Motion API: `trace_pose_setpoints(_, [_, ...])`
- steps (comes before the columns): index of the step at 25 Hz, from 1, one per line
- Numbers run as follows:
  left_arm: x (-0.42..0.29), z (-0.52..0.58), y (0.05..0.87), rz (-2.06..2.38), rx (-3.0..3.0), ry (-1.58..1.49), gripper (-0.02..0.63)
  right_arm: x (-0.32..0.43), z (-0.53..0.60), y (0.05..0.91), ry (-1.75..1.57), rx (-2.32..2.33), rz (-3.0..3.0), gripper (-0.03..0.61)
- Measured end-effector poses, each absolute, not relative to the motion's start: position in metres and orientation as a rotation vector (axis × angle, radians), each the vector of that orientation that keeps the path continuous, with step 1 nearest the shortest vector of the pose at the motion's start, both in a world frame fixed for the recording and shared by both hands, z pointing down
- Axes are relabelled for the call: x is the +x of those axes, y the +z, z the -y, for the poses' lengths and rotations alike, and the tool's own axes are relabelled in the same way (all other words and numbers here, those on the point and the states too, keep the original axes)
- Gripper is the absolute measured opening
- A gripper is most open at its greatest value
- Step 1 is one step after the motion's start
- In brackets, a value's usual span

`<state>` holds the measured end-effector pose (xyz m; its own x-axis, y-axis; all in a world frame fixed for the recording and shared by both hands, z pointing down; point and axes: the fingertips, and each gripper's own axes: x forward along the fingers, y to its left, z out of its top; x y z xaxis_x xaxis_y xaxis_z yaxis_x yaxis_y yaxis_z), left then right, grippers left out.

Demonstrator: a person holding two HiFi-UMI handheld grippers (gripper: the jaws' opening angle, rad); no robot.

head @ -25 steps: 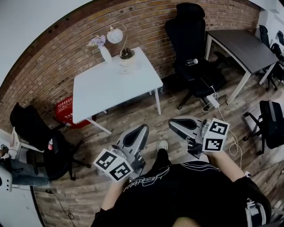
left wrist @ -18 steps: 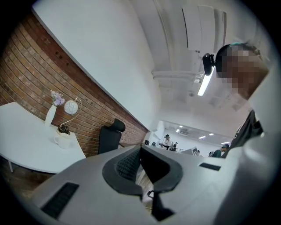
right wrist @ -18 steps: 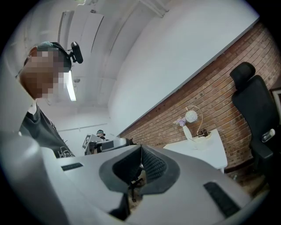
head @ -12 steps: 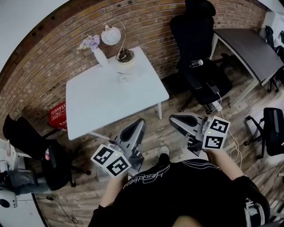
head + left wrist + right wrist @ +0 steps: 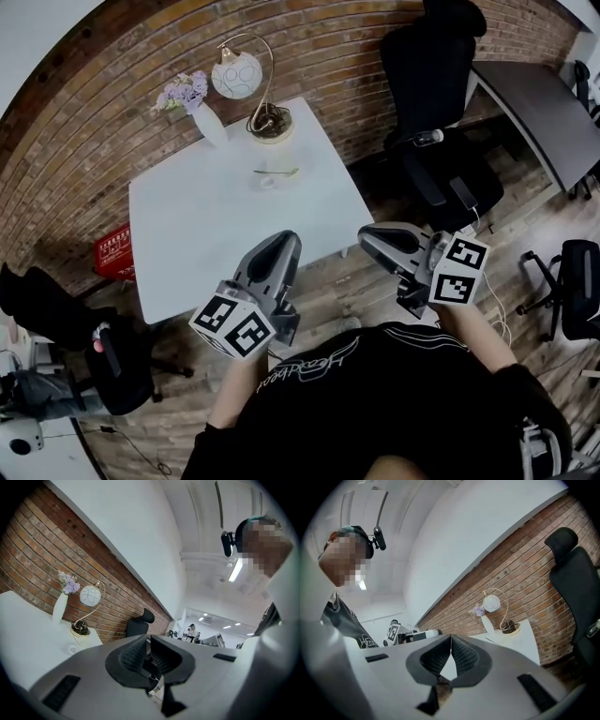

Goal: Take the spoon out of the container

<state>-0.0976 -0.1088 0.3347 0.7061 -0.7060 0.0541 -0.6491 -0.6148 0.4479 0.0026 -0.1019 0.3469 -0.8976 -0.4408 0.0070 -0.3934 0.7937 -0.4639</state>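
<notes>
A small clear container (image 5: 270,178) stands on the white table (image 5: 206,244), toward its far side, with a thin greenish spoon (image 5: 278,172) lying across its top. In the left gripper view the container (image 5: 73,648) shows small beside the lamp base. My left gripper (image 5: 284,241) hovers over the table's near edge, well short of the container. Its jaws are shut with nothing between them (image 5: 147,641). My right gripper (image 5: 367,236) is off the table's right corner, above the floor, also shut and empty (image 5: 451,638).
A white vase with purple flowers (image 5: 202,117) and a round lamp (image 5: 236,75) on a curved gold stand sit at the table's far edge against the brick wall. A black office chair (image 5: 431,112) stands right of the table, a red crate (image 5: 112,255) to its left.
The table has come nearer and lower in the head view. Both grippers have moved forward; the left one now reaches over the table's near edge. Both stay shut.
</notes>
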Motion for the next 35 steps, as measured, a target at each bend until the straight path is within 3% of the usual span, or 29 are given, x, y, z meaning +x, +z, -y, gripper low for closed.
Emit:
trace_pose_setpoints(6, [-0.123, 0.150, 0.351, 1.154, 2.407, -0.162, 0.020, 0.003, 0.132, 0.360, -0.760, -0.676, -2.879, -0.003])
trace_pose_setpoints(18, [-0.158, 0.247, 0.397, 1.297, 2.208, -0.114, 0.170, -0.017, 0.232, 0.378, -0.829, -0.555, -2.923, -0.003])
trace_pose_setpoints(35, [-0.204, 0.344, 0.505, 1.473, 1.914, 0.023, 0.178, -0.032, 0.346, 0.420, -1.019, -0.484, -2.933, -0.003])
